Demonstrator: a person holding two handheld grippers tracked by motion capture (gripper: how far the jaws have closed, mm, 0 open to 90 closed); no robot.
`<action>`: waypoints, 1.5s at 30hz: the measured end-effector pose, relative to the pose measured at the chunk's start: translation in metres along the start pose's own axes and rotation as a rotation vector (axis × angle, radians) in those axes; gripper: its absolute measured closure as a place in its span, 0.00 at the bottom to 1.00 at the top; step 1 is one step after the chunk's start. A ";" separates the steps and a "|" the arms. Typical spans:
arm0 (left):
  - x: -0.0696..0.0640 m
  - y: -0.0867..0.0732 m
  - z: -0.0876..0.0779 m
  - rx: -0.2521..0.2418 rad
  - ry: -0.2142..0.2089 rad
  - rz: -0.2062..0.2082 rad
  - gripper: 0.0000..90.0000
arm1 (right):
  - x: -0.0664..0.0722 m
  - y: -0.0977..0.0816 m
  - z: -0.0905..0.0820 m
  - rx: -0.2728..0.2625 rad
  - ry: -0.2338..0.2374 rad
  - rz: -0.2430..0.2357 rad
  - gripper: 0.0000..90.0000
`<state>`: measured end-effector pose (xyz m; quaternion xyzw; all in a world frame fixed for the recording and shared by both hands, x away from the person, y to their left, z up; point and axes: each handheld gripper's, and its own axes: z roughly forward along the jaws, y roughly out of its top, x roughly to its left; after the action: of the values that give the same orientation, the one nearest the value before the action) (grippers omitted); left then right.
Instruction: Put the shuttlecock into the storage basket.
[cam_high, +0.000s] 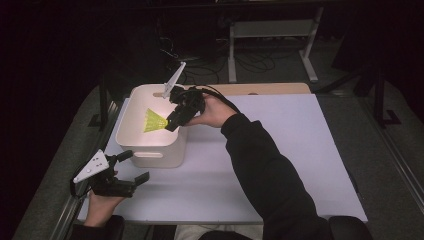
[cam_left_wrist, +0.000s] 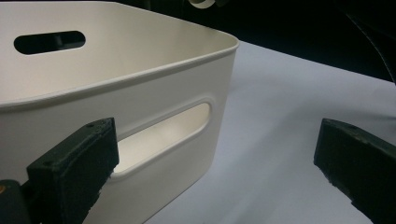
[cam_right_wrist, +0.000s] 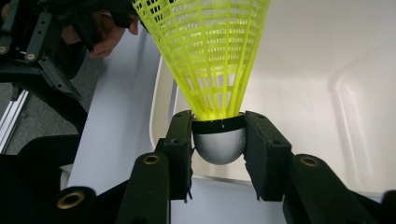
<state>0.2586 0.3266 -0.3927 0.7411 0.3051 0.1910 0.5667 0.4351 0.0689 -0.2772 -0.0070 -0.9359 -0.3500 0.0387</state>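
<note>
Right gripper (cam_right_wrist: 218, 140): pinching the grey cork of the yellow shuttlecock (cam_high: 154, 121), one jaw on each side, skirt pointing away from the hand.
Shuttlecock position: held above the open white bin (cam_high: 131, 131), just inside its right rim; in the right gripper view (cam_right_wrist: 210, 51) the bin's pale floor lies behind the skirt.
Why held so: gripping the hard cork spares the flimsy mesh skirt; the position over the opening suggests the shuttlecock is about to be dropped into the bin, or is being lifted out. Which one cannot be told.
Left gripper (cam_high: 134, 169): jaws spread, holding nothing, resting low at the near left of the desk (cam_high: 280, 150).
Left gripper and bin: the near handle slot of the bin (cam_left_wrist: 163, 135) sits just beyond one jaw; probably ready to steady the bin, though not touching it.
Bin placement: far left on the desk, within reach of both hands.
</note>
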 end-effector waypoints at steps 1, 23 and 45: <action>0.000 0.000 0.000 0.000 0.000 0.000 0.00 | 0.000 0.000 0.001 0.001 0.002 0.002 0.69; 0.000 0.000 0.000 -0.004 -0.003 0.001 0.00 | -0.009 0.001 0.033 0.051 0.037 0.009 0.69; 0.000 0.000 0.000 -0.001 -0.003 0.000 0.00 | -0.006 -0.007 0.016 0.019 0.001 0.063 0.30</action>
<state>0.2586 0.3263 -0.3928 0.7411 0.3043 0.1901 0.5675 0.4393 0.0741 -0.2949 -0.0357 -0.9385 -0.3397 0.0504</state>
